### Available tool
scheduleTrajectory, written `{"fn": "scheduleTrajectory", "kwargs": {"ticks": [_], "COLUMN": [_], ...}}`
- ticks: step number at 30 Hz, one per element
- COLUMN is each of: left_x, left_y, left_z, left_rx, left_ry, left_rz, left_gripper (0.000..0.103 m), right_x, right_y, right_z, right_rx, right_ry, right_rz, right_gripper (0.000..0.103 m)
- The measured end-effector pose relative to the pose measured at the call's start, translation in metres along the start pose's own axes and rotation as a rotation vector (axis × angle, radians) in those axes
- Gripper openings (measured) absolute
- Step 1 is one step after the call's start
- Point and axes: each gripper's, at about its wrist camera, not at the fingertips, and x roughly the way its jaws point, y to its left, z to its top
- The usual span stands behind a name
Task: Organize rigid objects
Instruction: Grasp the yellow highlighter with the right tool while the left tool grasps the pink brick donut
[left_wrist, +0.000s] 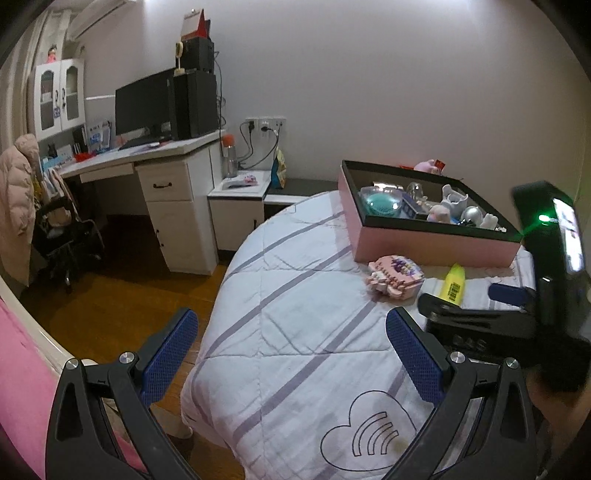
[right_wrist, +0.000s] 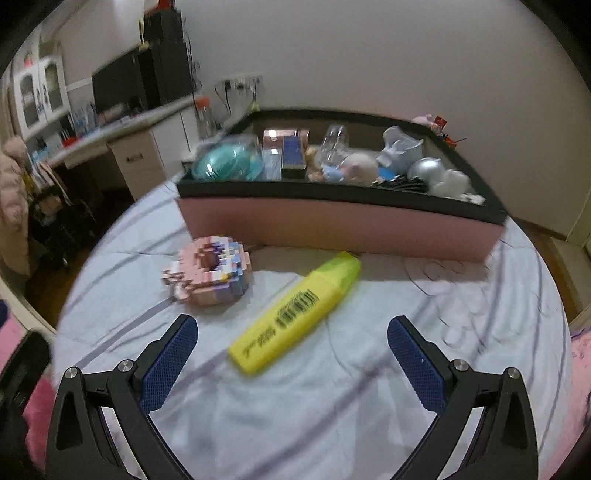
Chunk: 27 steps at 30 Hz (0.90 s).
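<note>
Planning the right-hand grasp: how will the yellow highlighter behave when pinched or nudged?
The yellow highlighter looks like rigid plastic, so it probably won't flex. Its flattish body lies flat on the quilt, so rolling seems unlikely. The smooth casing may slip; the soft bedding could give under it.

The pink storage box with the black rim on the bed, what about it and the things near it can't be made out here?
- Pink storage box with the black rim: contents blurred in the right wrist view, small in the left.
- Yellow highlighter pen: its lower end is hidden by the right gripper in the left wrist view.
- Pink block-built toy: motion blur hides its shape.
</note>
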Motion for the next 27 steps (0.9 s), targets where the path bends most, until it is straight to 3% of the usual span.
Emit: {"fn": "scheduleTrajectory", "kwargs": {"ticks": [3, 4, 6, 8, 12, 20, 27], "left_x": [0.006, 0.008, 0.010, 0.014, 0.023, 0.056, 0.096], "left_y": [-0.001, -0.001, -0.003, -0.007, -0.017, -0.053, -0.084], "left_z": [0.000, 0.000, 0.000, 0.002, 0.005, 0.018, 0.029], "left_rx": [0.008, 0.011, 0.017, 0.022, 0.030, 0.037, 0.077], "left_ry": [0.015, 0.019, 0.027, 0.035, 0.060, 0.134, 0.233], "left_rz": [-0.007, -0.012, -0.020, -0.028, -0.062, -0.148, -0.122], "left_gripper": [0.103, 0.103, 0.103, 0.103, 0.103, 0.103, 0.103], "right_x": [0.013, 0.018, 0.019, 0.015, 0.007, -0.014, -0.018], "right_y": [0.003, 0.002, -0.003, -0.009, -0.024, -0.073, -0.100], "right_z": [0.005, 0.005, 0.005, 0.004, 0.000, -0.019, -0.024], "right_rx": [-0.028, -0.039, -0.030, -0.031, -0.052, -0.045, -0.008], "right_ry": [0.020, 0.037, 0.049, 0.038, 0.037, 0.026, 0.021], "right_rz": [-0.019, -0.029, -0.009, -0.003, 0.007, 0.001, 0.015], "right_gripper": [0.103, 0.098, 0.080, 0.054, 0.028, 0.026, 0.027]}}
